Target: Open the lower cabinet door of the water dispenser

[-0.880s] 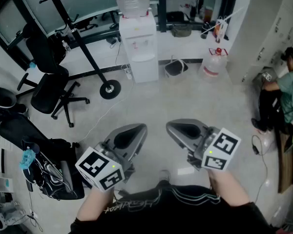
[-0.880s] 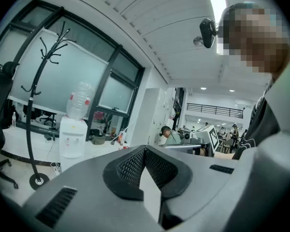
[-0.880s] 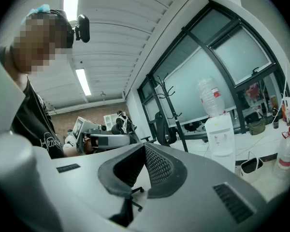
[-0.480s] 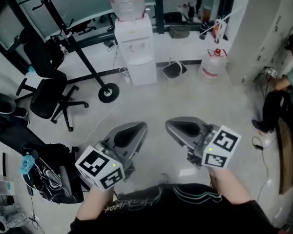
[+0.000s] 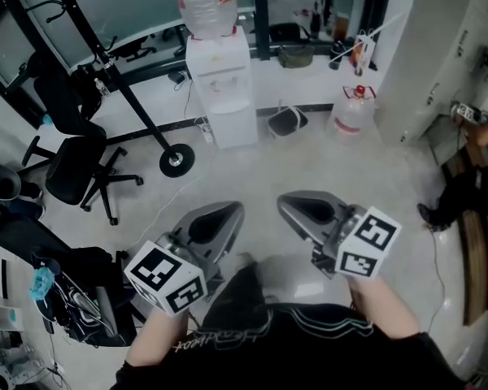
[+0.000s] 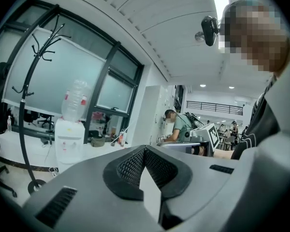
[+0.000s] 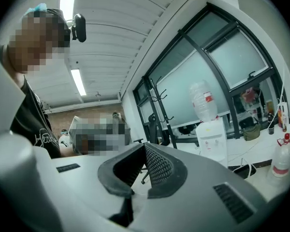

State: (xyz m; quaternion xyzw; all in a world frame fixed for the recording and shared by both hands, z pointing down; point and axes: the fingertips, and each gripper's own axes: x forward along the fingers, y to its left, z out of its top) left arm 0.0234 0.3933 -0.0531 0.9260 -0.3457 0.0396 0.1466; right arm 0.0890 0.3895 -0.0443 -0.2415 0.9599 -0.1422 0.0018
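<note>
White water dispenser (image 5: 221, 88) upright, lower cabinet door (image 5: 233, 125) toward the person (image 5: 309, 352)

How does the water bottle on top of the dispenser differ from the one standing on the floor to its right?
The top bottle sits neck-down on the water dispenser; the floor bottle stands neck-up on the floor, apart from the dispenser. The top bottle has a red label on its body; the floor bottle shows red only around its cap. Both are large clear plastic water bottles.
</note>
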